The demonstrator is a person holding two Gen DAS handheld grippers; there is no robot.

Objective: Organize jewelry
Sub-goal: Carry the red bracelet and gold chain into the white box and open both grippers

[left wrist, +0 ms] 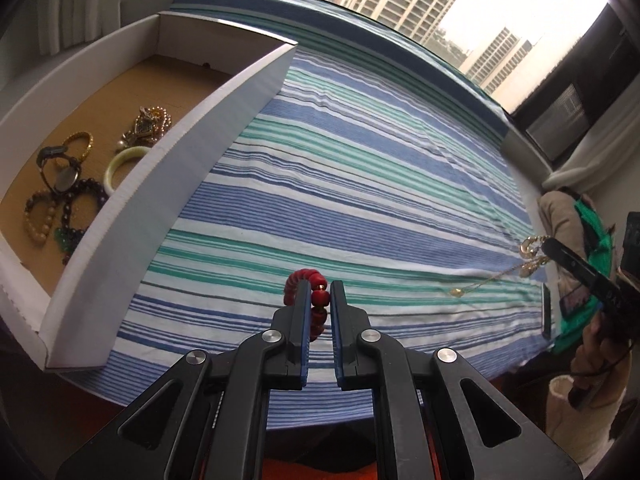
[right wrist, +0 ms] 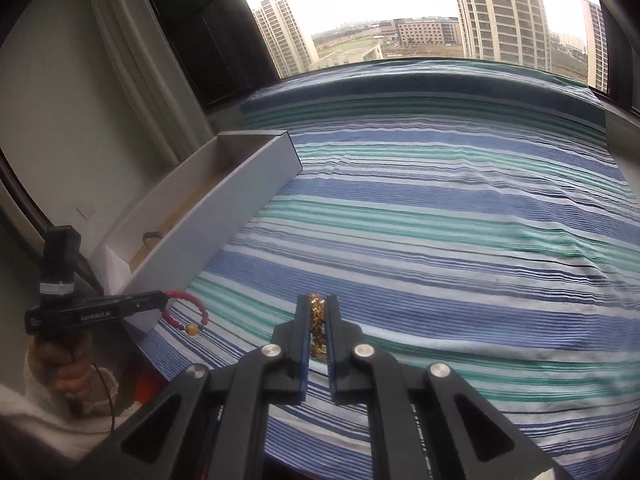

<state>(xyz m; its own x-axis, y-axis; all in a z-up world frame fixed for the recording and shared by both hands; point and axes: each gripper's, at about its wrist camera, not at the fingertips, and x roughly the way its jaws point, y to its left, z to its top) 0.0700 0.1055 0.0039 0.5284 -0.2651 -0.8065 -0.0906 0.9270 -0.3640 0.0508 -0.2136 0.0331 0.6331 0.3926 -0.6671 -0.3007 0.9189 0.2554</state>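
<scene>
My left gripper is shut on a red bead bracelet and holds it above the striped cloth; the bracelet also shows hanging from that gripper in the right wrist view. My right gripper is shut on a gold chain necklace; in the left wrist view the necklace dangles from it at the right edge. A white cardboard box stands at the left, with several bracelets, a pale green bangle and gold pieces inside. The box also shows in the right wrist view.
The blue, green and white striped cloth covers the table up to a window with high-rise buildings behind. A person in green is at the right edge. A dark phone lies at the cloth's right edge.
</scene>
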